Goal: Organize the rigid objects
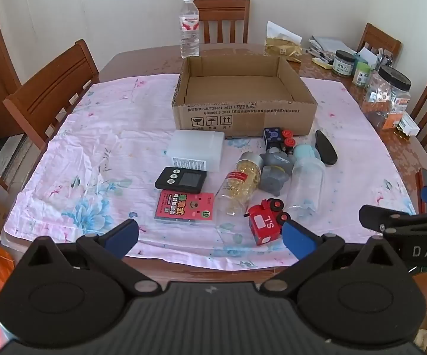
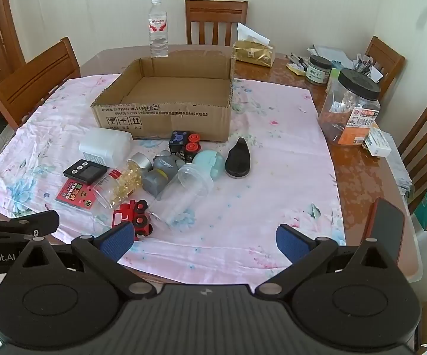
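Both grippers hover at the table's near edge, left gripper (image 1: pixel 210 238) and right gripper (image 2: pixel 204 241) each spread wide, holding nothing. Cardboard box (image 1: pixel 244 115) sits mid-cloth, open-topped, nothing visible inside. Loose items cluster just before it: red toy train (image 1: pixel 265 222) nearest, capsule bottle (image 1: pixel 238 188) on its side holding yellow capsules, clear jar (image 1: pixel 306 185) lying down, white container (image 1: pixel 195 149) by the box front.
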A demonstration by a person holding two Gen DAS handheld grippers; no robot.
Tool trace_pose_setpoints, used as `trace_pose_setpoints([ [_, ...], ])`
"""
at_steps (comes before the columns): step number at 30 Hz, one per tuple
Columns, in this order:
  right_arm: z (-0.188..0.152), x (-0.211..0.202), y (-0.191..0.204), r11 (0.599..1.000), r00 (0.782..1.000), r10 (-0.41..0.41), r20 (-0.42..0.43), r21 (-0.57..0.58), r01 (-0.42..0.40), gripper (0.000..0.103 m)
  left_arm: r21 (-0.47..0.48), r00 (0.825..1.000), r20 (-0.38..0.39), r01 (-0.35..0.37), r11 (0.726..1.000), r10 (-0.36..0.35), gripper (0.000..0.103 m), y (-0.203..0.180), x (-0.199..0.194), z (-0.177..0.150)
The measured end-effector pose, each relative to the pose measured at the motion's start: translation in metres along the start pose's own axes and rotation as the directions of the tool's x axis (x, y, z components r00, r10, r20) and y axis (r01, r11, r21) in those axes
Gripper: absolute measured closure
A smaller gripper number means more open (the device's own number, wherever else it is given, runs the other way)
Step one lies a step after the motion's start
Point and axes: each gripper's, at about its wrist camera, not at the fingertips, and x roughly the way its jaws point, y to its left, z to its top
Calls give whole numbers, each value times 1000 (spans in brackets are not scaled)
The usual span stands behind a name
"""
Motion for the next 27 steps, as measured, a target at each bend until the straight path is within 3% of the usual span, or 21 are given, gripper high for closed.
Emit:
trace_pose_setpoints([
  [27, 1, -3, 1, 1000, 1000, -7, 13, -2, 7, 0, -10, 1000, 15, 8, 1000, -8, 0, 1, -8, 2],
])
